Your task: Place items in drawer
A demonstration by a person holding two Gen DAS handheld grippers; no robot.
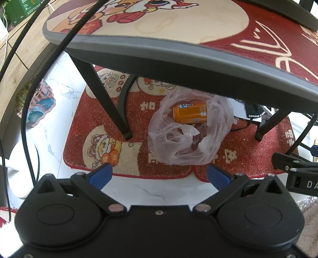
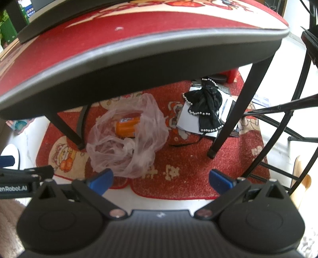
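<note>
Left wrist view: the left gripper [image 1: 159, 174] hangs above the white marble floor [image 1: 151, 190] with its blue fingers [image 1: 101, 174] spread wide and nothing between them. Ahead, under the surface [image 1: 178, 57], a red cartoon rug [image 1: 178, 150] carries a crumpled clear plastic bag [image 1: 186, 137]. An orange drink can [image 1: 190, 115] lies on its side in the bag's open mouth; its label shows white lettering too small to read. The surface is covered by a red and cream cartoon mat [image 1: 198, 21] with large cream strokes of writing, cut off. At the right edge a black arm of the other gripper bears the letters "DA" [image 1: 312, 184]. Green boxes [image 1: 21, 10] stand far left, their print illegible.

Right wrist view: the right gripper [image 2: 161, 180] also has its blue fingers [image 2: 220, 180] wide apart and empty, over the rug's near edge. The plastic bag [image 2: 127, 142] sits just beyond the left finger, the orange can [image 2: 127, 127] inside it. Right of the bag, a black bow edged with pearl beads [image 2: 206, 109] rests on white papers [image 2: 184, 123], beside a black table leg [image 2: 232, 111]. At the left edge, the other gripper's body reads "enRobot.AI" [image 2: 14, 188]. No drawer can be made out in either view.
</note>
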